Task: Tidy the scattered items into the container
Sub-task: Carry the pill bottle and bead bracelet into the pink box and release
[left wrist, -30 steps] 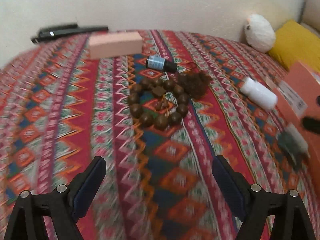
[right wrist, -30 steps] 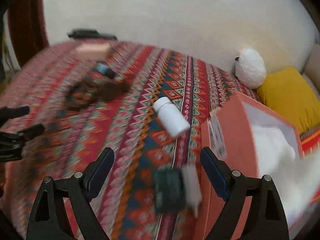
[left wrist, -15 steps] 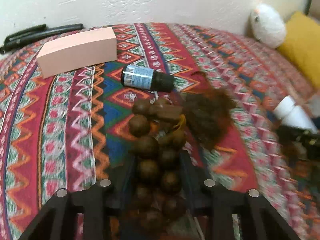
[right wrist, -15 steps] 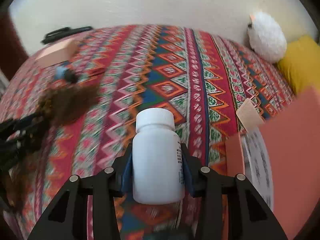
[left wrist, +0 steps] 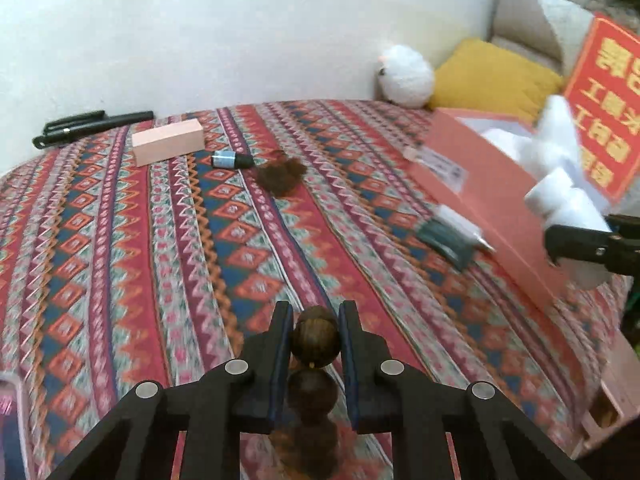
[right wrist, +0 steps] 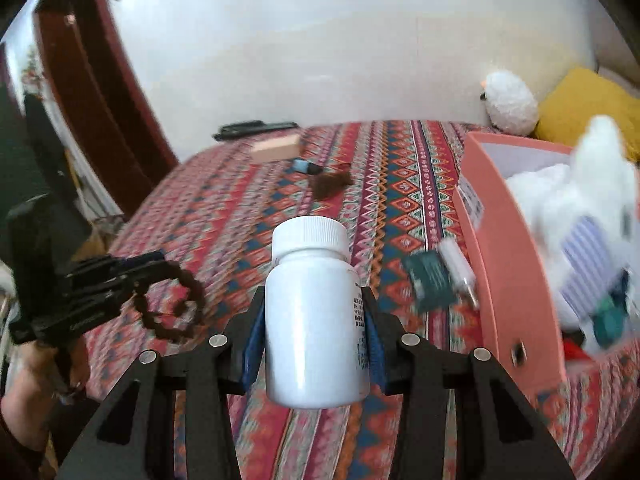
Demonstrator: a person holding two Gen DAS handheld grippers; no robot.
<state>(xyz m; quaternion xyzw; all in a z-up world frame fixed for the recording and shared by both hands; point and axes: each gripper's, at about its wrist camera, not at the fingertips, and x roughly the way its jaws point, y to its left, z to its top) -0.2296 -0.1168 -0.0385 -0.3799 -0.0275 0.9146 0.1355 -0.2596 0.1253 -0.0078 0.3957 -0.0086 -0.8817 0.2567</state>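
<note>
Looking along our left gripper [left wrist: 314, 334], we have the fingers closed onto one bead of the wooden bead bracelet [left wrist: 315, 342], the rest of the string hanging below, lifted off the patterned bedspread [left wrist: 120, 240] so it can be carried over. At far right stands the pink box [left wrist: 480, 184], open and already holding white stuffing. A dark sachet [left wrist: 444, 236] lies just beside its near wall, while a pink block [left wrist: 168, 142], a small blue-labelled bottle [left wrist: 232, 159] and a brown tuft [left wrist: 282, 176] wait far off to the left (black pens [left wrist: 92, 124] lie beyond them by the wall)

Turning to our right gripper [right wrist: 314, 328], its fingers clamp the white pill bottle [right wrist: 314, 320] by its sides, cap pointing away, held clear above the bed. We judge the box [right wrist: 516, 280] to its right is the goal; its tall near wall must be cleared first, and the left gripper's dangling beads [right wrist: 172, 304] sit well apart at left
</note>
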